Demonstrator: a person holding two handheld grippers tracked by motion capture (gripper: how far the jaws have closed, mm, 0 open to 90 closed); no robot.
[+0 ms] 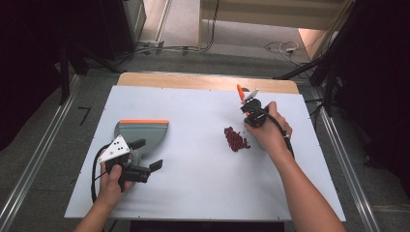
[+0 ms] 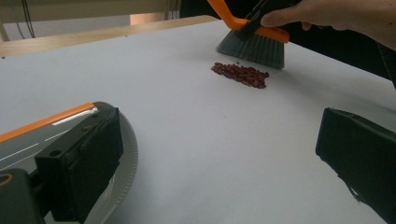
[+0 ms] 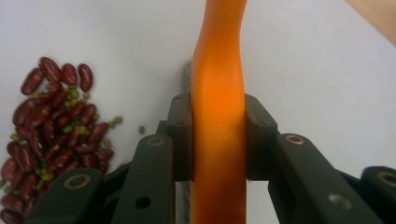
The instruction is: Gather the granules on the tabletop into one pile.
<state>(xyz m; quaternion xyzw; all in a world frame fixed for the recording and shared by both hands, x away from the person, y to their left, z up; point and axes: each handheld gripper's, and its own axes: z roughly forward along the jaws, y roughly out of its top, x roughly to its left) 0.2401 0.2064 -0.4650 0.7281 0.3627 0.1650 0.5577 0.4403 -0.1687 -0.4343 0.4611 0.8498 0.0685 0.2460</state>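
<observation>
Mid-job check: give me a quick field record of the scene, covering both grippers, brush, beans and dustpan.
left gripper: open, jaws astride the dustpan's rear edge, not clamped
right gripper: shut on the brush handle
brush: orange handle, grey bristles down on the table right behind the beans
beans: one pile, red with small green ones mixed in
dustpan: grey, orange lip, flat on the table, apart from the beans
table: white top
</observation>
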